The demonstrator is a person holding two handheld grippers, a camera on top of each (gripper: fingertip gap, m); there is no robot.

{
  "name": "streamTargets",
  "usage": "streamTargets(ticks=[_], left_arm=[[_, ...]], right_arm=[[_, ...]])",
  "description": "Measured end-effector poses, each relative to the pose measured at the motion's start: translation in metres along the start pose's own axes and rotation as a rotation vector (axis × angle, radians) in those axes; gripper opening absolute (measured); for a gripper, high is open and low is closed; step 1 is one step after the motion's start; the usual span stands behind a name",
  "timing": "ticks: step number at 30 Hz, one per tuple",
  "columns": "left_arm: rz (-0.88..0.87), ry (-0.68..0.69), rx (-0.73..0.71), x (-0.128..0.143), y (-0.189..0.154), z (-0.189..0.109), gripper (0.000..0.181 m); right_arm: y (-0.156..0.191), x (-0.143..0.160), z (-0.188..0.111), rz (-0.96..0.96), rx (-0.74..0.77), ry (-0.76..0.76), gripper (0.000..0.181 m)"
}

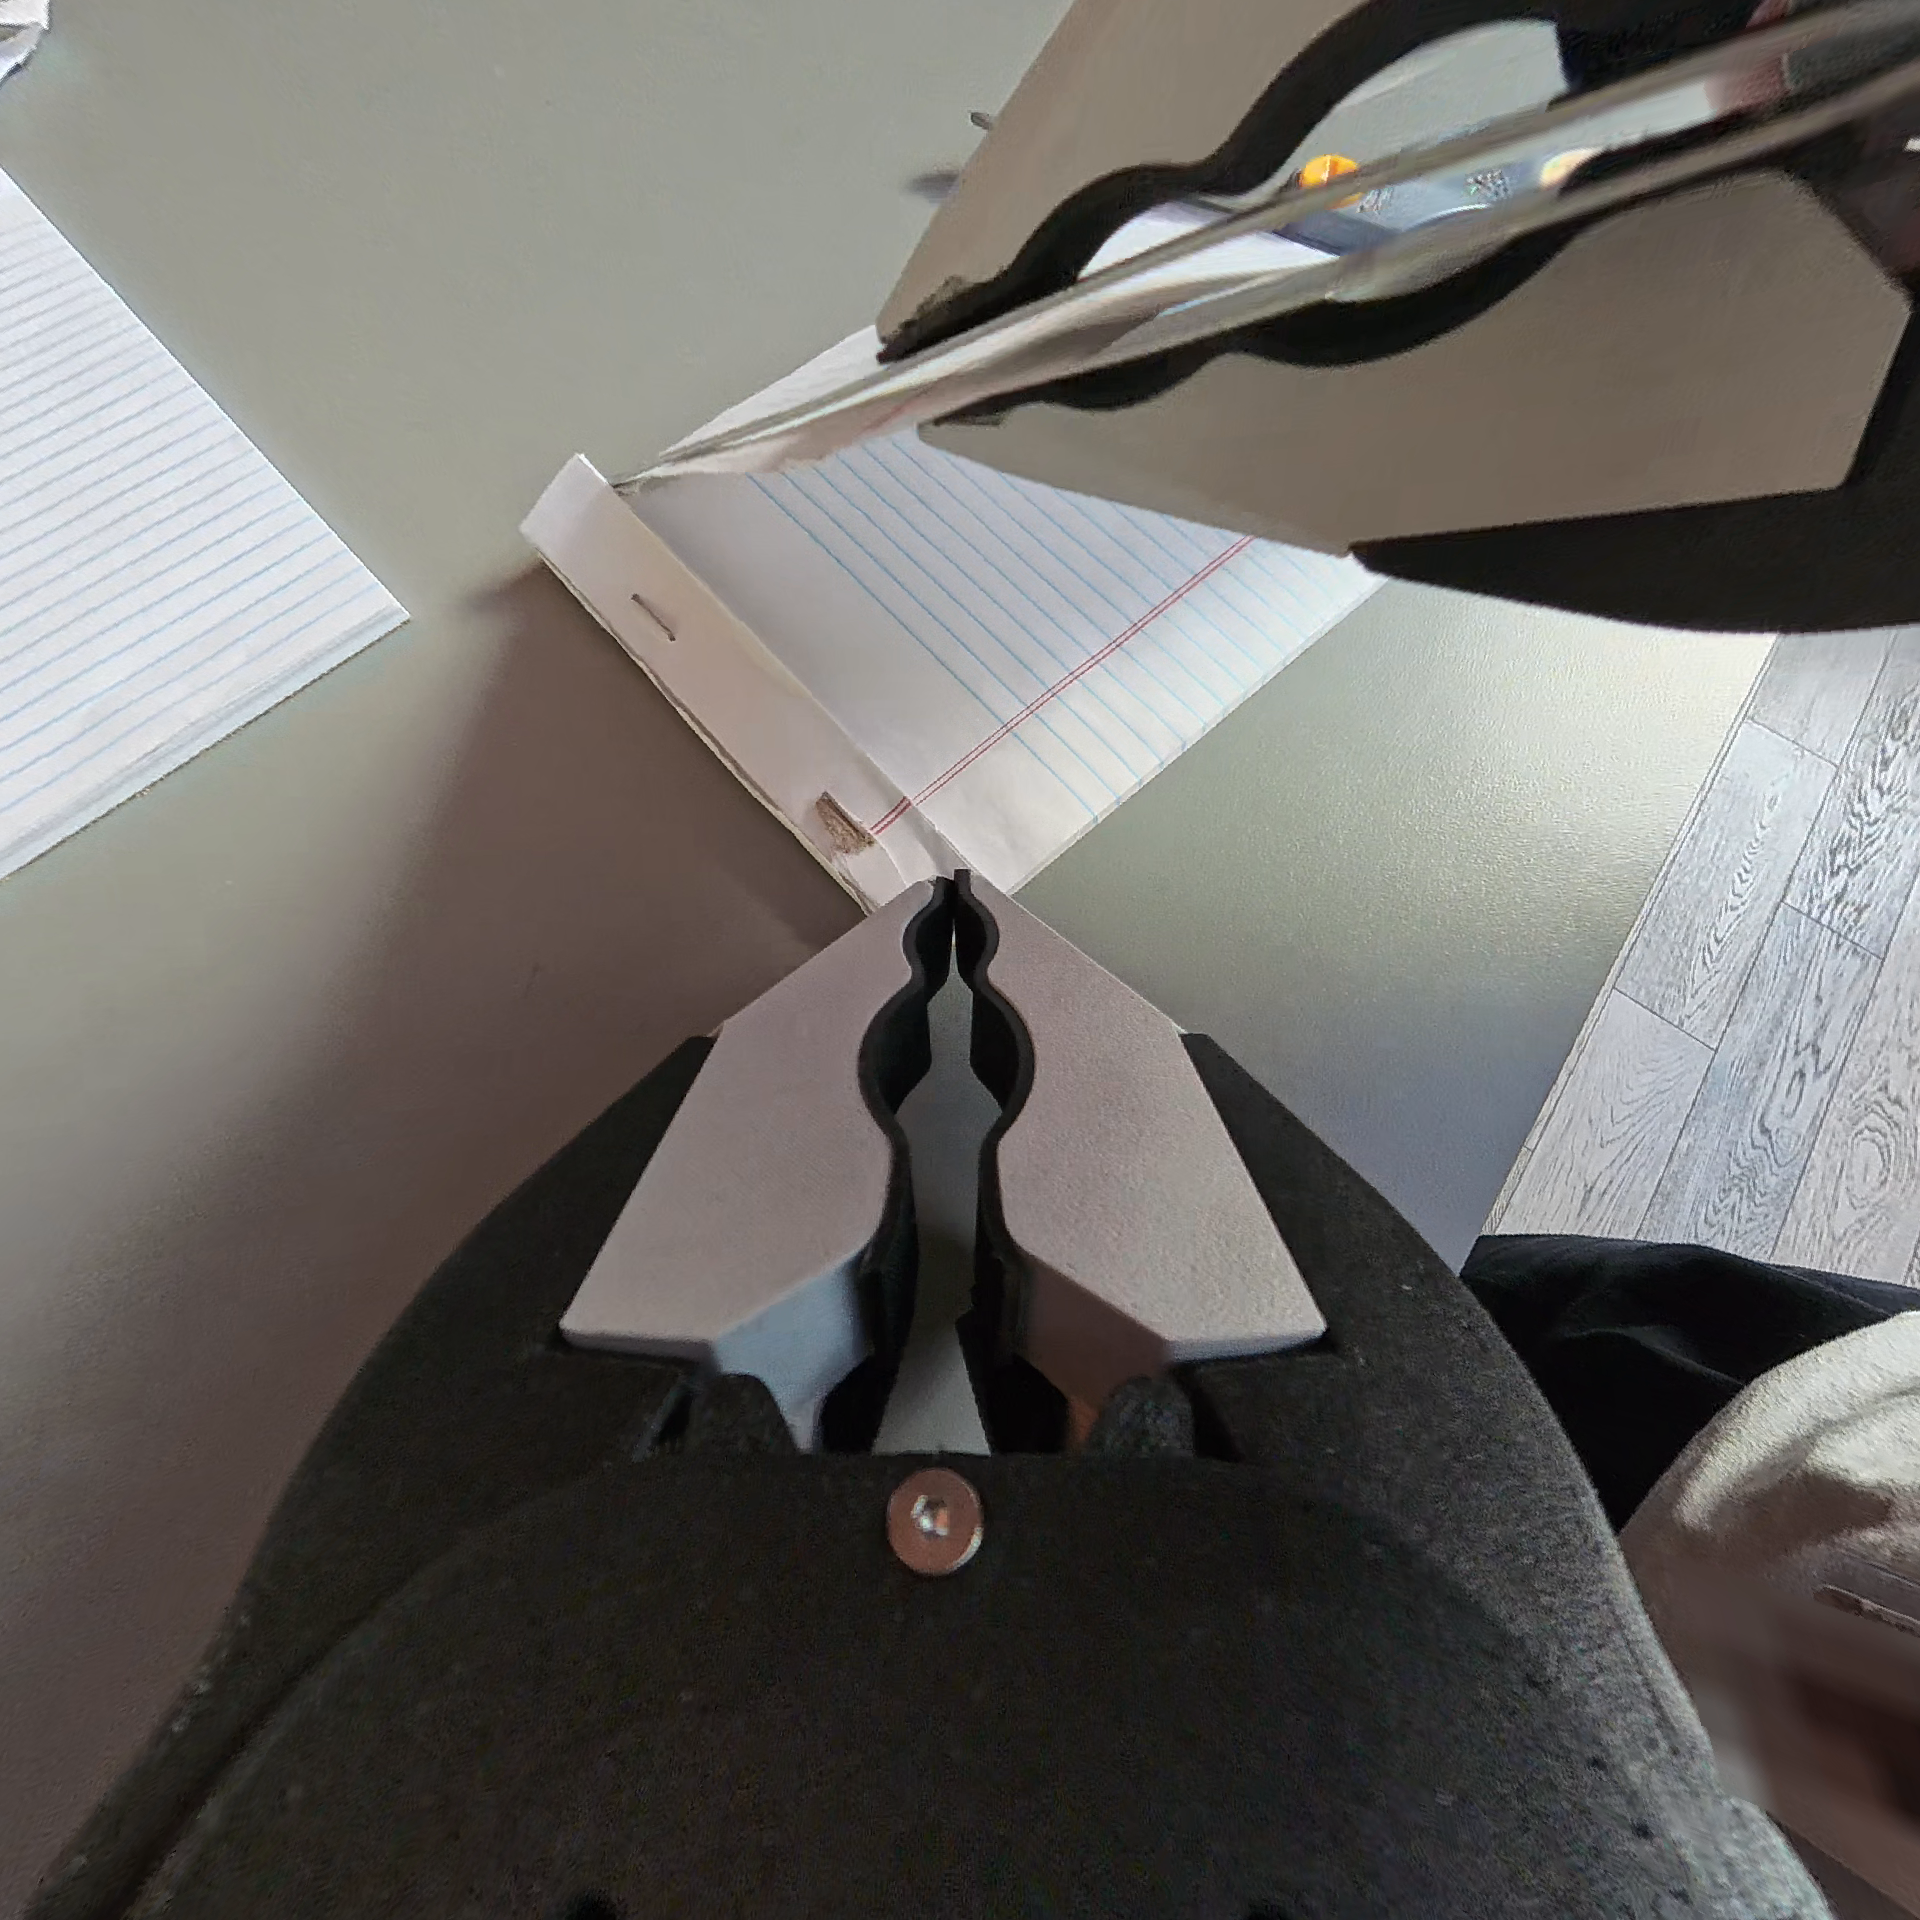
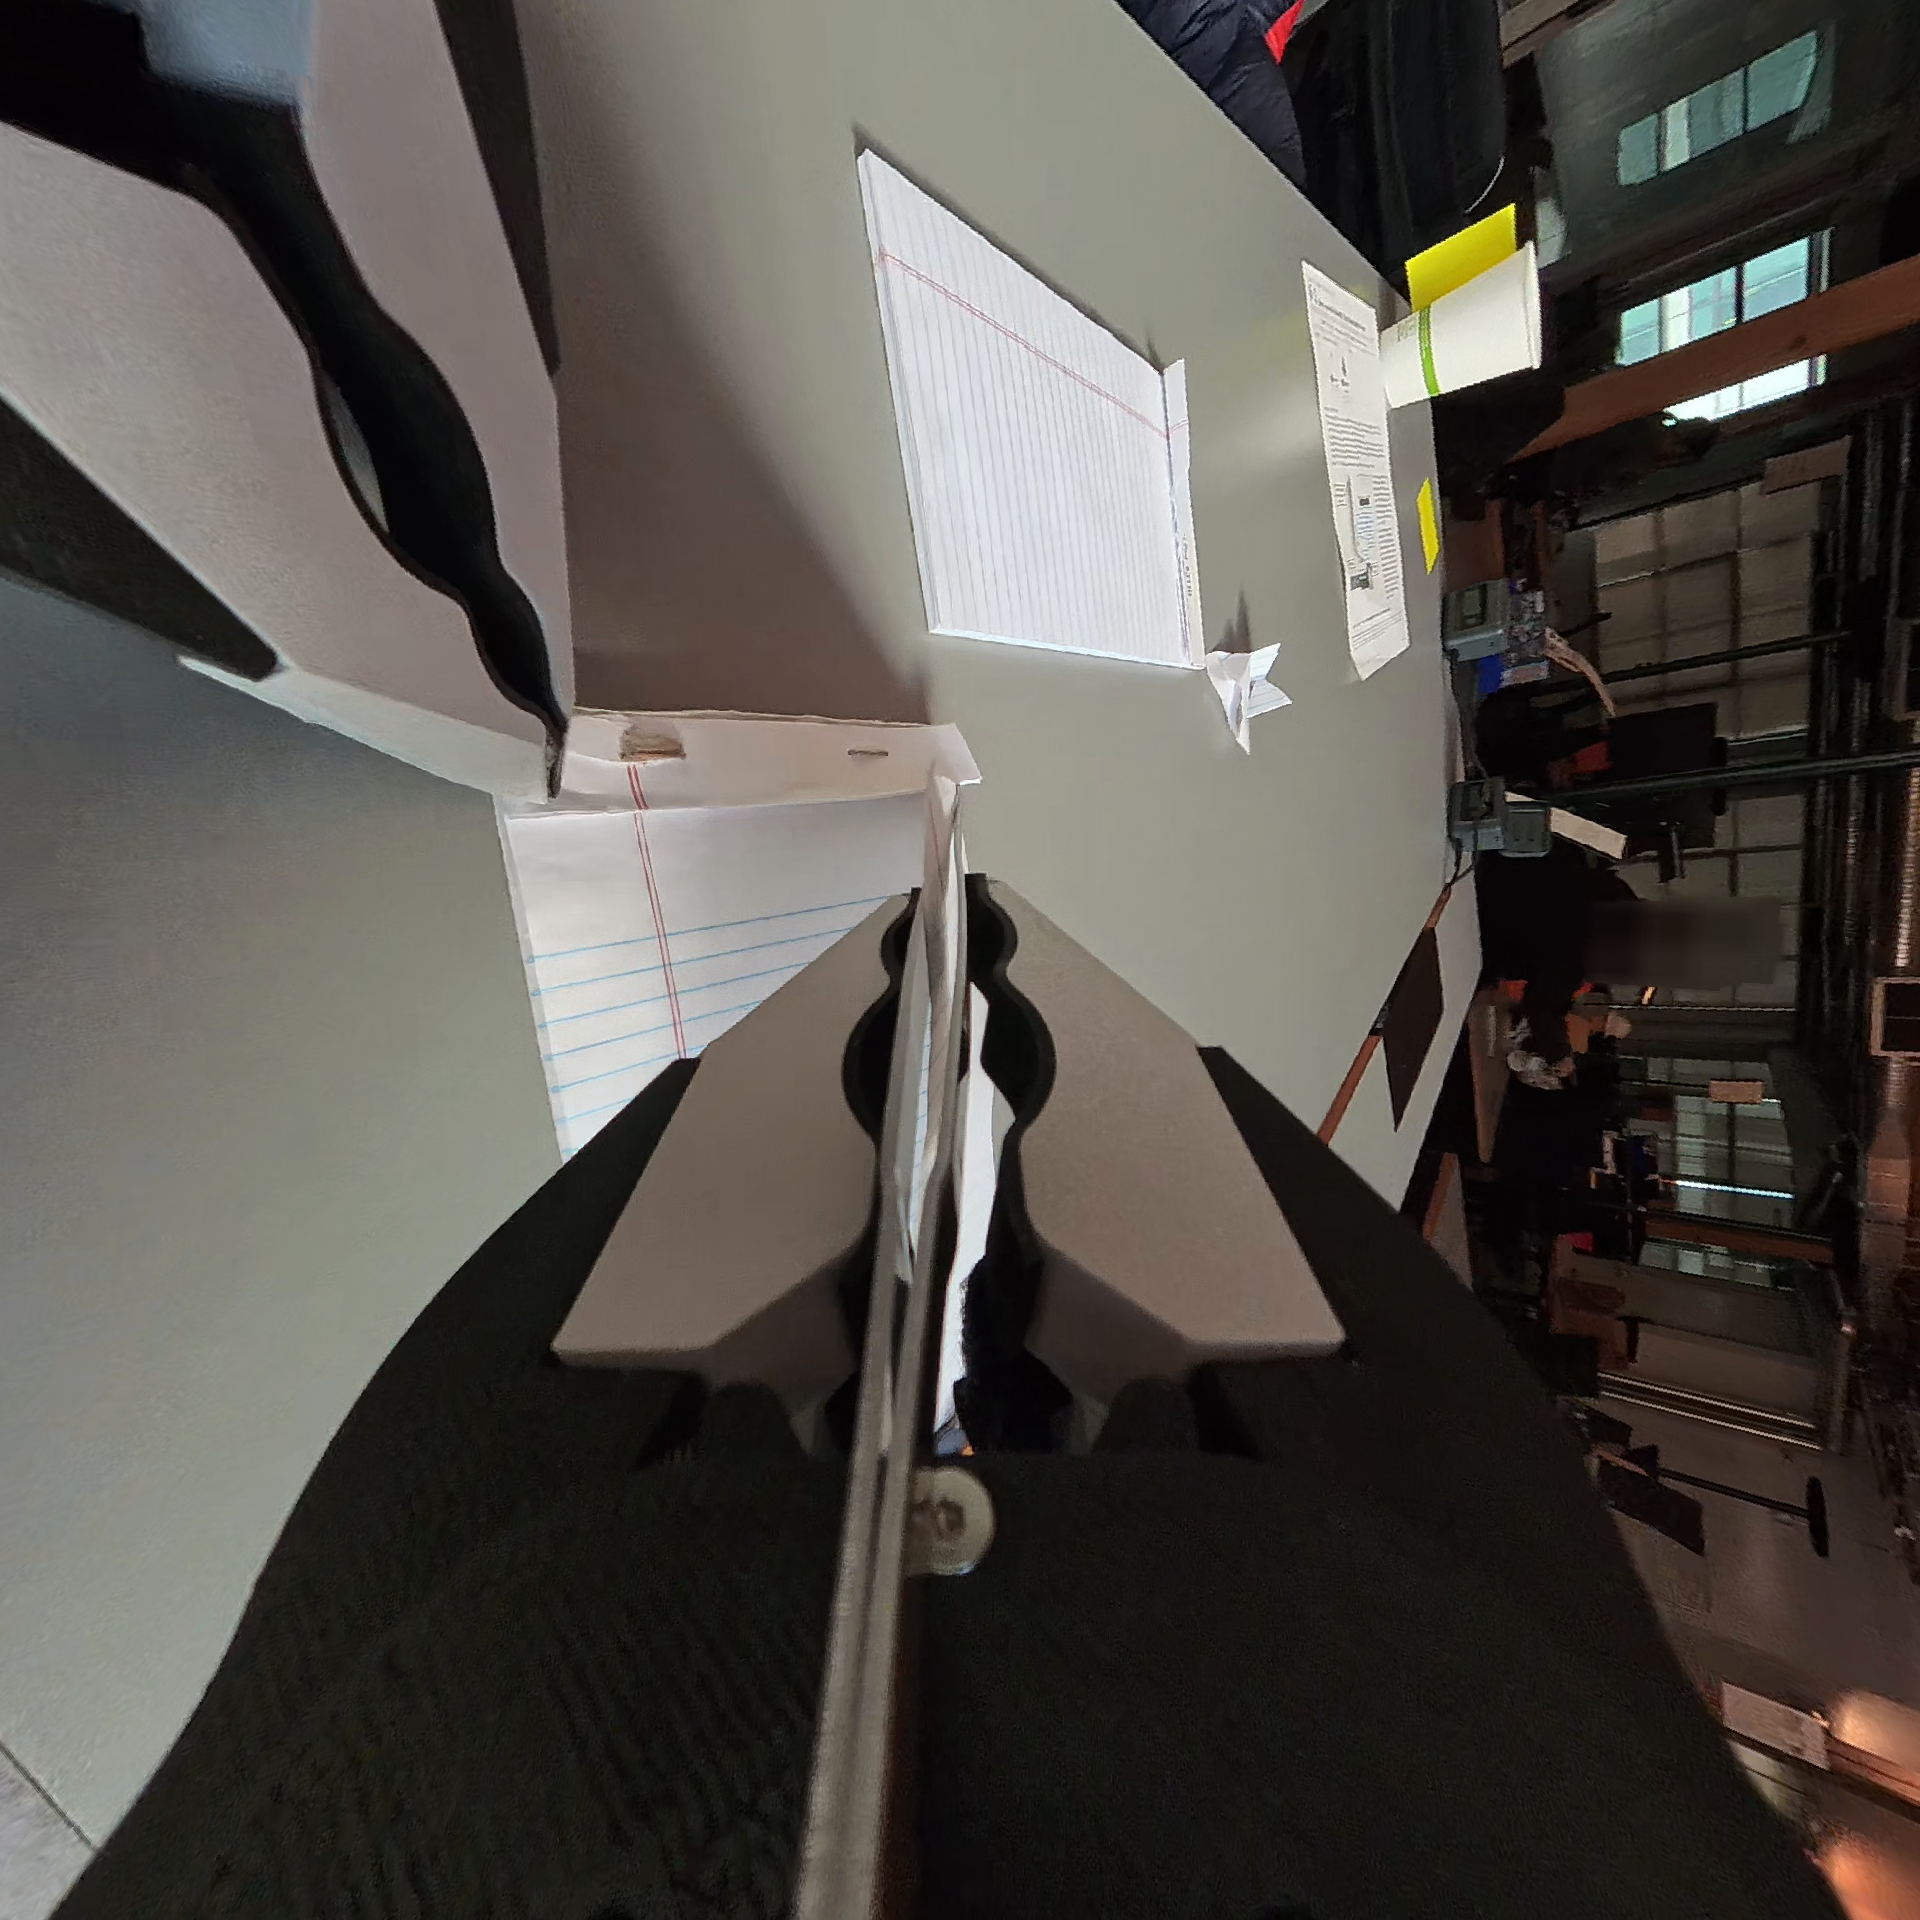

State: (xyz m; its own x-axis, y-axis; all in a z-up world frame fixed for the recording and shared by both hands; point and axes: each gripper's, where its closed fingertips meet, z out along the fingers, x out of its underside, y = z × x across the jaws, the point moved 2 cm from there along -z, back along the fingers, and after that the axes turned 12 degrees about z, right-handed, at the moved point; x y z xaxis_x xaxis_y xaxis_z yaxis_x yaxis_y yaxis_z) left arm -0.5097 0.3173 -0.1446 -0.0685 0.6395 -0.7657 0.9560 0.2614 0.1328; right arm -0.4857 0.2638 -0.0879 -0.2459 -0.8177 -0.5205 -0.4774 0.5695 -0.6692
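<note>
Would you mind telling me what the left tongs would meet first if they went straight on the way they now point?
Most likely the near corner of the lined notepad: the shut left tongs point straight at its stapled binding strip, with no gap visible between them. Depth is hard to judge; they may already touch it.

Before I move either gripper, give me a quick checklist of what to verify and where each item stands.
1. Left gripper shut, tips against the binding corner of the legal pad: ok.
2. Right gripper clamped on the metal strip: ok.
3. Strip's tip at the binding's far corner: ok.
4. Raised sheet torn free of the binding: cannot tell.
5. Loose lined sheet lying apart from the pad: ok.
</note>
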Motion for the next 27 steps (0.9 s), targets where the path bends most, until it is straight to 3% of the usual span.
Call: streamTargets(ticks=[13,20,27], left_arm=[[-0.013,-0.003,0.011,0.000,0.000,0.000,0.000],[-0.005,-0.001,0.004,0.000,0.000,0.000,0.000],[-0.009,-0.003,0.011,0.000,0.000,0.000,0.000]], right_arm=[[-0.063,0.009,0.003,0.153,-0.089,0.017,0.006],[-0.186,0.036,0.012,0.311,0.028,0.000,0.007],[-0.301,0.069,0.012,0.211,0.257,0.008,0.009]])
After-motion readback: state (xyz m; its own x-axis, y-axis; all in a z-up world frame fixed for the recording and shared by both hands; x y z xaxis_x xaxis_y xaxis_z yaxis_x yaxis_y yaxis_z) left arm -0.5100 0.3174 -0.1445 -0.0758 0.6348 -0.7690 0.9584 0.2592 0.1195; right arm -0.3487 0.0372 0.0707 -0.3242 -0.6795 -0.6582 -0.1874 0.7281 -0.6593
